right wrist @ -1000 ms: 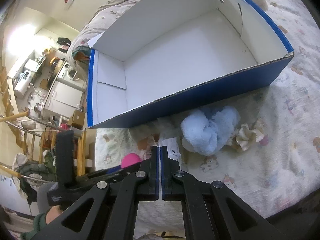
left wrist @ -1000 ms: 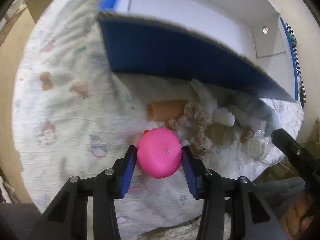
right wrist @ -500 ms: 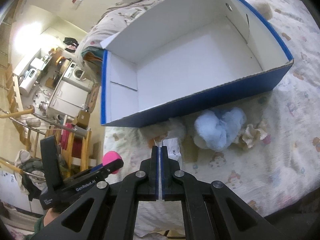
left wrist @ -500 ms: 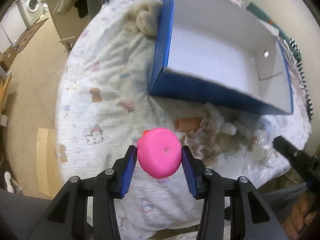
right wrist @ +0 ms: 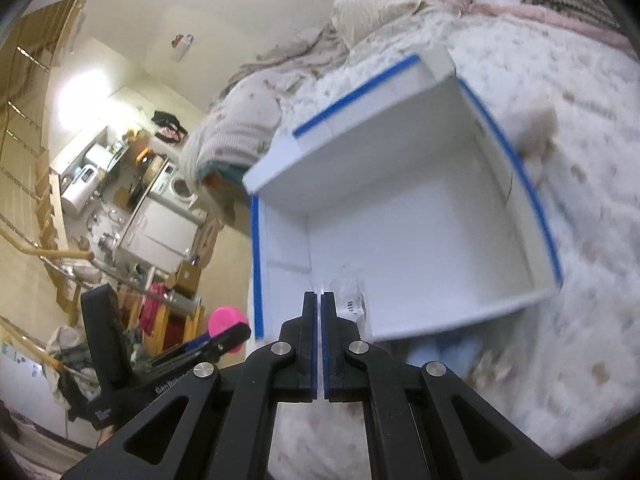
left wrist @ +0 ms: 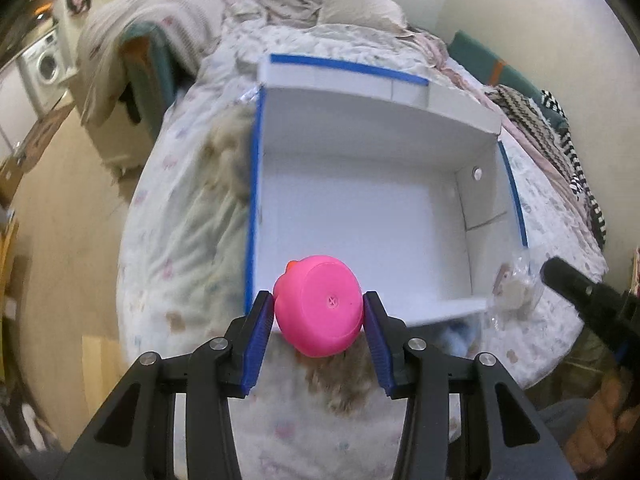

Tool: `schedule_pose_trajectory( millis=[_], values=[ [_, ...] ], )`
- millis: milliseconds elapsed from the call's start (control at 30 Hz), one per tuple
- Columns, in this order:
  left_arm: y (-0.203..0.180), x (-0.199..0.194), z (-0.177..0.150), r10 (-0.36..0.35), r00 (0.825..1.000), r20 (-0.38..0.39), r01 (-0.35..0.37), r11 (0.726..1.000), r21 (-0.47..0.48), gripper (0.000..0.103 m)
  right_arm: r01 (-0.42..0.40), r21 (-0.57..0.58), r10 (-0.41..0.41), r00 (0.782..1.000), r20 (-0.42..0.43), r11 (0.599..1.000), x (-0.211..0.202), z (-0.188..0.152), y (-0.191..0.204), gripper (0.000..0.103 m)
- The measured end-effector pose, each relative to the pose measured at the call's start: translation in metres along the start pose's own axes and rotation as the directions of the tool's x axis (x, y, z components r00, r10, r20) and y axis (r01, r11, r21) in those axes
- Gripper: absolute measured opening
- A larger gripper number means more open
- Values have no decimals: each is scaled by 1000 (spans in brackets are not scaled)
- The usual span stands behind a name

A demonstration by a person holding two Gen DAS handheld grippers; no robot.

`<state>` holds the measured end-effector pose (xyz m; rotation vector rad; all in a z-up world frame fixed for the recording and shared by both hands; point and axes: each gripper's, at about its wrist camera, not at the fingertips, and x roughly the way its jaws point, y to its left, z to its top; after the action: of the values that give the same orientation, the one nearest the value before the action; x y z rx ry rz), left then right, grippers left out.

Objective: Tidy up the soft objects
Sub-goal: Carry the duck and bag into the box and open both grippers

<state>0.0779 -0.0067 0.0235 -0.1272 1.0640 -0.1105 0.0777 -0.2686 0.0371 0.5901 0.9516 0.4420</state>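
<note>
left wrist view: left gripper point(left wrist: 319, 311), black arms with blue pads point(left wrist: 256, 334), is seen clamped on a pink rubber duck point(left wrist: 319, 306); the duck's flat underside is turned toward the lens and an orange beak shows at its upper left. the duck is held in the air over the near edge of a cardboard box point(left wrist: 486, 204), blue outside and white inside, open at the top, with nothing seen on its white floor. the box is set on a bedspread point(left wrist: 176, 232) printed with small cartoon figures. a beige fluffy item point(left wrist: 228, 156) is lying against the box's left wall, outside it. a brownish fluffy plush point(left wrist: 344, 388) is partly seen below the duck, and a patch of pale blue plush point(left wrist: 456, 334) just outside the near wall. a clear plastic bag point(left wrist: 516, 284) is seen in the air beside the box's right corner, at the tip of the right gripper. a person's hand point(left wrist: 600, 424) is seen at the lower right. a washing machine point(left wrist: 48, 66) is noted at far left.

right wrist view: right gripper point(right wrist: 321, 300) is seen with jaws pressed together on the edge of the clear plastic bag point(right wrist: 352, 304), which stands up from the tips in front of the box point(right wrist: 536, 200). the left gripper point(right wrist: 224, 330) and the duck point(right wrist: 226, 318) are seen at lower left, off the box's left side. the pale blue plush point(right wrist: 444, 354) is lying outside the near wall on the bedspread point(right wrist: 592, 280). focus is soft throughout.
</note>
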Motion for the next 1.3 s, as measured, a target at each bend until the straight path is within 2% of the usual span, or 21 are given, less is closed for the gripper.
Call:
schedule_pose_trajectory(
  millis=[167,333,633,800,1000,1300],
  values=[
    [-14,22,26,-6,1000,-2,6,1000,23,42,41,6,-41,999,34,999,6,34,-11,3],
    [-24,47,39,10,1000,-9,-10,999,48,42,96,13,-97,995,33,995,29,52,-28,3],
    [-24,106,30,28,997,-77,-25,999,32,42,179,12,-179,983,-30,984,80,43,-60,3],
    [-31,126,20,66,994,-82,-60,995,76,42,225,-2,-225,971,-81,974,99,36,-70,3],
    [-28,135,18,41,995,-87,-35,998,60,42,247,-4,-246,960,-135,969,115,31,-76,3],
    [-22,144,17,58,993,-104,-54,998,39,42,246,12,-239,950,-200,969,130,26,-84,4]
  ],
)
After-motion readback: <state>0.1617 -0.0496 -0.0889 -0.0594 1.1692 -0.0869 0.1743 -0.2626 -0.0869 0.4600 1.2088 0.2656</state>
